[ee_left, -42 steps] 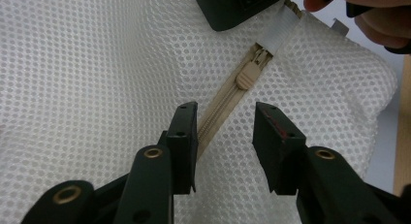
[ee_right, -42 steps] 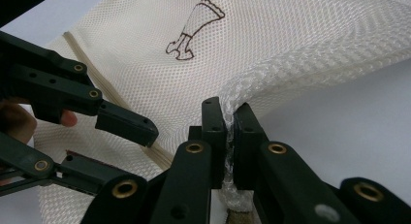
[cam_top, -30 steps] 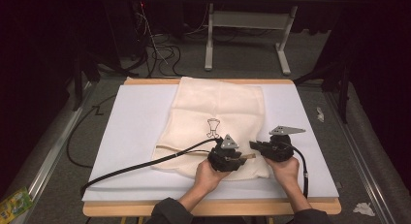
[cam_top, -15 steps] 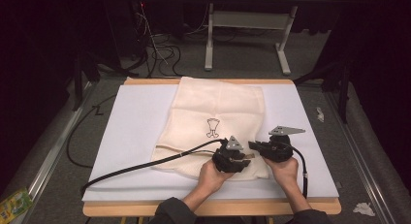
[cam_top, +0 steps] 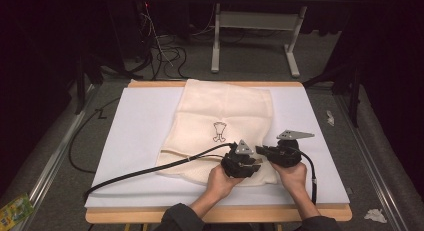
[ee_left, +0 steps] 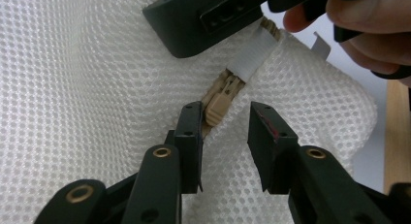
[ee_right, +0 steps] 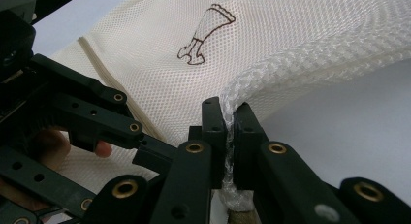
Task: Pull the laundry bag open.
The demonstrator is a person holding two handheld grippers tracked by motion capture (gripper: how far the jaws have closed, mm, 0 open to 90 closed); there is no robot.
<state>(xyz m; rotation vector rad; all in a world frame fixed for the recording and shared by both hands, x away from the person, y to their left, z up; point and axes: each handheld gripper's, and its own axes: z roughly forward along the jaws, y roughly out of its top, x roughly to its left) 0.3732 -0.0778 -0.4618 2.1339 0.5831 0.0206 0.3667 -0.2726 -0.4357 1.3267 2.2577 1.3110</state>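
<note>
while clamped tight on a bunched fold of the mesh bag [ee_right: 300,54] near the table's [cam_top: 320,141] front edge, right gripper [ee_right: 228,136] (jaws pressed together on the netting). left gripper [ee_left: 224,132] unclenched, jaws just closing, astride the beige zipper pull [ee_left: 217,105], pads not pressing it.

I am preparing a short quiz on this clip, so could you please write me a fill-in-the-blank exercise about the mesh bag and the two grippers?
1. The right gripper is shut on a bunched fold of the ____ bag.
2. The beige ____ pull lies between the open jaws of the left gripper.
3. The bag rests on a ____ sheet covering the table.
4. The small printed figure on the bag is drawn in ____ lines.

Missing words: mesh; zipper; white; brown
</note>
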